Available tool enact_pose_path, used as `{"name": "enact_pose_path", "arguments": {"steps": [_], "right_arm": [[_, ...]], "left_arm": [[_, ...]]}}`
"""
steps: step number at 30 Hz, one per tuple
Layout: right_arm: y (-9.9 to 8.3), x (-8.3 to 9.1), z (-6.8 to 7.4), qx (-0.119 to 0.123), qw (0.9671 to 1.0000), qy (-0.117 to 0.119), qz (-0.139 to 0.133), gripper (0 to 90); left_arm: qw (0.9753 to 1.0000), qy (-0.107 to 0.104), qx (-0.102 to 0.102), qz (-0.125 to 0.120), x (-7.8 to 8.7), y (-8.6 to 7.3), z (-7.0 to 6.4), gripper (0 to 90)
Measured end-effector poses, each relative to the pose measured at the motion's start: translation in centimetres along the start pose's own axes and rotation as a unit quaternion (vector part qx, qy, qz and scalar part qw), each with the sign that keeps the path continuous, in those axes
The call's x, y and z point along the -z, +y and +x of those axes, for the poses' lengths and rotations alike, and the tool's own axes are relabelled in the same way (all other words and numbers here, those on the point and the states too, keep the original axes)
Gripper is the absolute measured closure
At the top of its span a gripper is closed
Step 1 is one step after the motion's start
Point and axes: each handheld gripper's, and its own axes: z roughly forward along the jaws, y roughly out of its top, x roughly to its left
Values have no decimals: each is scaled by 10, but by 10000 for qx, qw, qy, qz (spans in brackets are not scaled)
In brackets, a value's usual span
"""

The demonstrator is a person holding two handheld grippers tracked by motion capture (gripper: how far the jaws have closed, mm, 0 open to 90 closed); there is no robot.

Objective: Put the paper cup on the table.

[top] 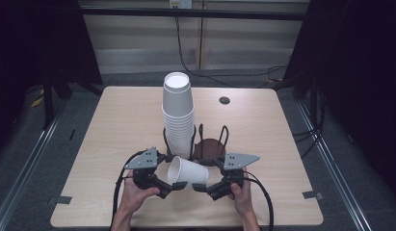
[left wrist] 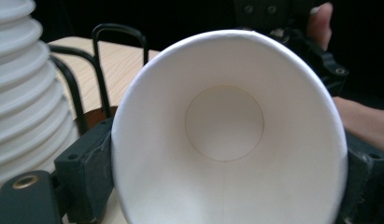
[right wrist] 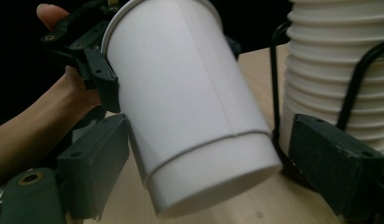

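Holding a single cup (top: 187, 172) sideways above the near edge of the tabletop (top: 263, 130), just in front of the wire rack (top: 207, 144); this is judged to be a hand-over or reorientation step between the two grippers. The left gripper (top: 172, 185) is seen closed on the cup's rim end, its pads pressed on either side of the mouth in the left gripper view. The right gripper (top: 200, 186) is set around the base end; in the right gripper view one pad lies against the cup wall, the other stands clear, so it is part open and not yet clamped. The stack (top: 178, 113) is seated in the rack's left slot, the right slot is bare to its brown base. Next move, as judged: the right gripper is to be closed on the base before the left is released, squeeze kept light since the paper wall will buckle.
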Motion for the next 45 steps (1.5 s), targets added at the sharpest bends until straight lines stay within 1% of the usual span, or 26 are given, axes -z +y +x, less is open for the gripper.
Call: {"name": "enact_pose_path", "arguments": {"steps": [1, 4, 5, 7, 8, 9, 10, 13, 15, 18, 19, 23, 25, 26, 27, 28, 29, 31, 32, 35, 36, 37, 39, 42, 44, 45], "right_arm": [[-1, 2, 0, -28, 9999, -121, -81, 121], [-2, 7, 0, -91, 9993, -323, -162, 124], [-3, 10, 0, -97, 9988, -442, -192, 124], [-4, 12, 0, -100, 9978, -628, -169, 126], [-5, 13, 0, -39, 9971, -751, -154, 126], [-5, 14, 0, -18, 9961, -864, -168, 126], [-6, 15, 1, -5, 9942, -1047, -243, 126], [-8, 17, 2, 35, 9901, -1373, -291, 126], [-10, 20, 2, 2, 9871, -1571, -292, 126], [-12, 24, 1, -91, 9854, -1655, -399, 126], [-12, 25, 1, -67, 9845, -1707, -390, 126], [-14, 28, 1, -11, 9838, -1743, -423, 126], [-16, 30, 1, -26, 9799, -1933, -496, 127], [-20, 31, 1, -47, 9762, -2098, -549, 127], [-21, 32, 1, -28, 9737, -2202, -587, 128], [-25, 33, 1, -7, 9702, -2340, -629, 128], [-27, 34, 0, -3, 9687, -2393, -665, 128], [-31, 36, 0, 21, 9634, -2563, -782, 128], [-33, 37, 1, 7, 9618, -2614, -813, 128], [-38, 37, -1, 24, 9568, -2771, -881, 131], [-40, 37, -1, 10, 9551, -2829, -886, 131], [-42, 36, -1, 6, 9551, -2833, -863, 131], [-47, 38, -2, -42, 9526, -2912, -881, 133], [-49, 39, -1, 0, 9477, -3034, -994, 131], [-50, 40, -1, 73, 9428, -3151, -1085, 131], [-50, 40, -1, 68, 9427, -3148, -1103, 131]], "left_arm": [[10000, 33, -1, 28, 1, 0, 0, 111], [9998, 90, -8, 170, 6, -1, 1, 111], [9998, 109, 17, 187, 8, -1, 0, 111], [9996, 168, 1, 225, 11, -1, 2, 111], [9995, 201, 17, 230, 12, -1, 2, 111], [9994, 226, 10, 255, 15, -1, 2, 111], [9994, 226, 22, 250, 16, -1, 3, 111], [9990, 274, 51, 337, 21, -3, 5, 111], [9986, 327, 53, 418, 24, -4, 5, 111], [9981, 368, 70, 498, 29, -4, 6, 111], [9979, 372, 67, 516, 31, -4, 7, 111], [9970, 432, 55, 647, 36, -2, 8, 111], [9963, 483, 3, 713, 39, -1, 9, 110], [9962, 494, 5, 720, 39, -1, 9, 110], [9957, 523, 6, 764, 41, -1, 10, 110], [9957, 539, 20, 756, 42, -1, 10, 110], [9952, 574, 13, 788, 43, -2, 11, 110], [9945, 622, 29, 843, 46, -2, 14, 110], [9942, 638, 74, 857, 47, -3, 14, 110], [9919, 778, 186, 983, 52, -3, 21, 109], [9912, 804, 168, 1037, 53, -2, 23, 109], [9903, 840, 193, 1089, 55, -2, 25, 110], [9889, 893, 202, 1169, 59, -1, 28, 109], [9879, 952, 279, 1190, 63, -1, 32, 109], [9867, 995, 339, 1238, 65, -1, 34, 109], [9853, 1054, 333, 1306, 67, 0, 35, 109]]}}
